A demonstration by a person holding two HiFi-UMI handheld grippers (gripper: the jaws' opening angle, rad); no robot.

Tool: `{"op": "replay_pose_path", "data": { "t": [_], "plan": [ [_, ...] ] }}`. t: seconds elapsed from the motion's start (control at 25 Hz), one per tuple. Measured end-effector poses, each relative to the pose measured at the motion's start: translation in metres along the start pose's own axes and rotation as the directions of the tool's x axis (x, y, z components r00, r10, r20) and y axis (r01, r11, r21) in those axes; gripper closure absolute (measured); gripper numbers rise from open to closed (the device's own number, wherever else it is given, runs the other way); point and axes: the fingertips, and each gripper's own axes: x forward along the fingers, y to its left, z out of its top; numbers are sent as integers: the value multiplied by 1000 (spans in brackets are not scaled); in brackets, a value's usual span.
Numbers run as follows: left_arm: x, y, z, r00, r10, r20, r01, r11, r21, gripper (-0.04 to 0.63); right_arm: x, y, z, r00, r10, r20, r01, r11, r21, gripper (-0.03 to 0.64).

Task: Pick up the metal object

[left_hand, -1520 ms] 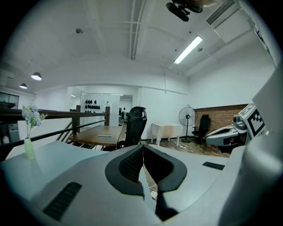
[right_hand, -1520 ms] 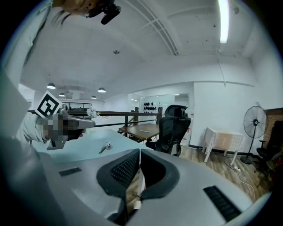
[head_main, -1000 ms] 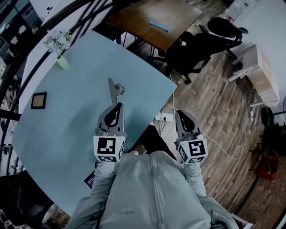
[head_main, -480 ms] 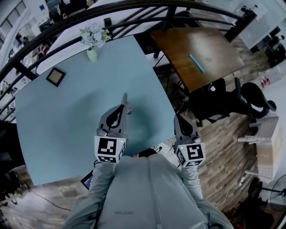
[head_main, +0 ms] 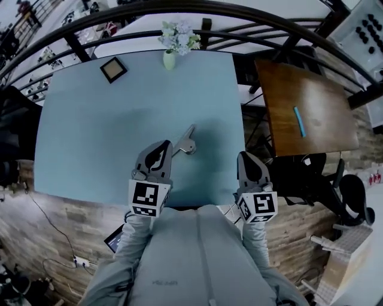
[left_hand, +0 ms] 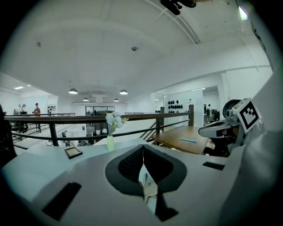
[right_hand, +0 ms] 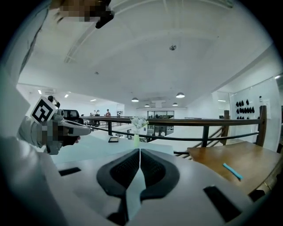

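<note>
The metal object (head_main: 187,142), a flat grey bar with a wider end, lies on the light blue table (head_main: 90,131) near its front edge. My left gripper (head_main: 161,146) hovers just left of it and a little nearer to me, jaws shut and empty. In the left gripper view the metal object (left_hand: 148,185) shows only as a sliver below the closed left gripper (left_hand: 143,148). My right gripper (head_main: 245,156) is at the table's front right corner, jaws shut with nothing in them, and in its own view the right gripper (right_hand: 139,151) points across the table.
A vase of flowers (head_main: 170,51) and a small picture frame (head_main: 113,69) stand at the table's far edge. To the right is a brown wooden table (head_main: 305,107) with a blue pen (head_main: 299,121); a black office chair (head_main: 311,173) is beside it. A dark railing (head_main: 197,9) curves behind.
The head view has swung round, so the table now lies square in front. The metal object has shifted from ahead of the left gripper to its right. Both grippers stay shut.
</note>
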Motion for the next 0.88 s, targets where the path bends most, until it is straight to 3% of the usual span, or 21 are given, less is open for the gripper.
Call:
{"op": "replay_pose_path", "data": {
  "t": [0.28, 0.88],
  "plan": [
    [-14, 17, -3, 999, 51, -18, -51, 999, 4, 568, 21, 18, 7, 997, 72, 7, -72, 997, 1, 592],
    [-10, 42, 1, 1000, 12, 3, -12, 1000, 5, 566, 33, 42, 17, 999, 34, 25, -34, 999, 16, 592]
  ]
}}
